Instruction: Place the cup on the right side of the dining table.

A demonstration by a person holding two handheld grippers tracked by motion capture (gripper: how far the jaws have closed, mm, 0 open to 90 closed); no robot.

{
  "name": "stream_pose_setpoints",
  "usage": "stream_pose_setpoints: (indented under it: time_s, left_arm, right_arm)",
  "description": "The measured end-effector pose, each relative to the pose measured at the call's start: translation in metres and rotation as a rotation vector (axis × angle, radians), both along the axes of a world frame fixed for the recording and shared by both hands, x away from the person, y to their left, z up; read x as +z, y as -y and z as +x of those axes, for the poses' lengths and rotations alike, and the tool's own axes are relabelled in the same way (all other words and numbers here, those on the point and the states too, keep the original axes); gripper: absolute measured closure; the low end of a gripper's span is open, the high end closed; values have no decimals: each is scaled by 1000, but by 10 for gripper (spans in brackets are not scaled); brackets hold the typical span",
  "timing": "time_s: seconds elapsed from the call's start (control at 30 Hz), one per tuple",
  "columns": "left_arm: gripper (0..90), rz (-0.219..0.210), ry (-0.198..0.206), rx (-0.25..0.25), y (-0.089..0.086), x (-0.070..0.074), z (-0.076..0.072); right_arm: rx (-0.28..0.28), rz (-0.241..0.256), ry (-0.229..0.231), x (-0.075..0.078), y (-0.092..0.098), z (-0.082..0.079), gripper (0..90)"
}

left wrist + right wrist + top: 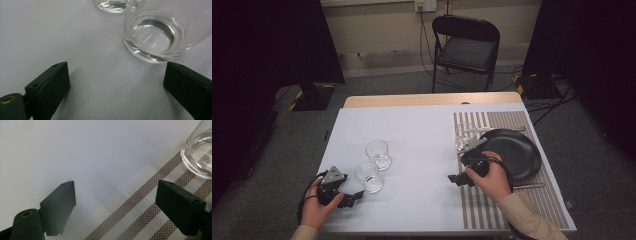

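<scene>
Two clear empty glasses stand on the white table top, one farther off and one nearer. My left gripper rests just left of the nearer glass, open and holding nothing. In the left gripper view that glass stands just beyond the right jaw of the left gripper, and the other glass shows at the top edge. My right gripper is open over the left edge of the striped placemat. A third glass stands on the placemat beyond the right gripper.
A black plate lies on the placemat, with a fork behind it and a knife in front. A black folding chair stands past the table's far edge. Bare white surface lies between the glasses and the placemat.
</scene>
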State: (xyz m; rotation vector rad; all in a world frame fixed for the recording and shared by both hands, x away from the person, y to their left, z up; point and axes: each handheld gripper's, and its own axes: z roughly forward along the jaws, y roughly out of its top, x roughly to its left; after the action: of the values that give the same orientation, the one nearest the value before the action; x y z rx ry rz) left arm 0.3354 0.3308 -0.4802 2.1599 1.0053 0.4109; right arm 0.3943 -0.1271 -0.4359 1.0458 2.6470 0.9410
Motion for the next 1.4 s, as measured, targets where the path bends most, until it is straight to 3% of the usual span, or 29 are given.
stream_pose_setpoints:
  time_s: [1.4]
  left_arm:
    - [61,2,2,0,0,0,0]
  right_arm:
    - [-1,-3,-15,-12,9,-13,158]
